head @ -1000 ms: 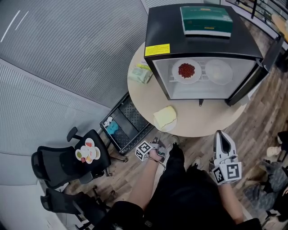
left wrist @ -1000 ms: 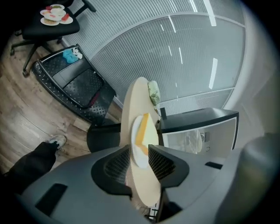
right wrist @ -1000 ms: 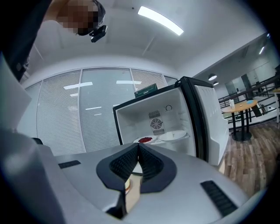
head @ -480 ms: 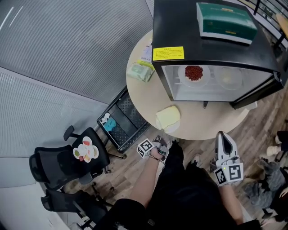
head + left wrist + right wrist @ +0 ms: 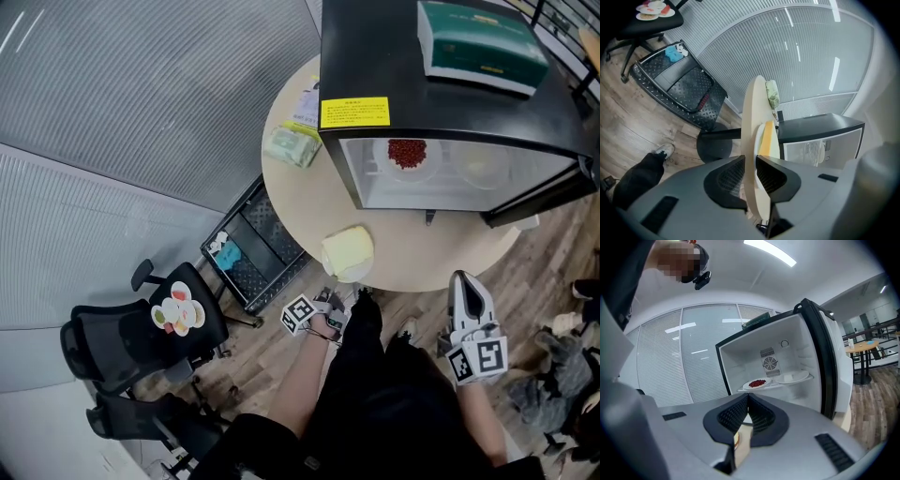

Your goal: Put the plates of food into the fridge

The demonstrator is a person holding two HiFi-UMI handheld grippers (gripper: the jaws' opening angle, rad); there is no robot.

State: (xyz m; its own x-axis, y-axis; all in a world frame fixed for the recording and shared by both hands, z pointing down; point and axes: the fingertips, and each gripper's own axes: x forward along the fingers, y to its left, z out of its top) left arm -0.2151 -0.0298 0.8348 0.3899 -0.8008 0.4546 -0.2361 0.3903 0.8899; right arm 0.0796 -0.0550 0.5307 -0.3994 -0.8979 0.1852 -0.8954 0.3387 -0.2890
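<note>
left gripper (image 5: pixel 750 158): jaws parted, just closing astride table rim (image 5: pixel 749 117) | right gripper (image 5: pixel 747 399): pinched together, empty | risk: we clamp table rim, not plate (image 5: pixel 775 140)

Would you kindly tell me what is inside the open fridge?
On the shelf inside the fridge sit a plate of red food and, beside it, a white plate with something pale. The space under that shelf is covered, so I cannot tell.

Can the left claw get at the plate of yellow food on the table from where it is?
Probably yes. The left claw points straight at the plate of yellow food, which sits near the edge of the table. Its jaws, just closing a little, stand apart with that edge between them, and nothing else blocks the way.
</note>
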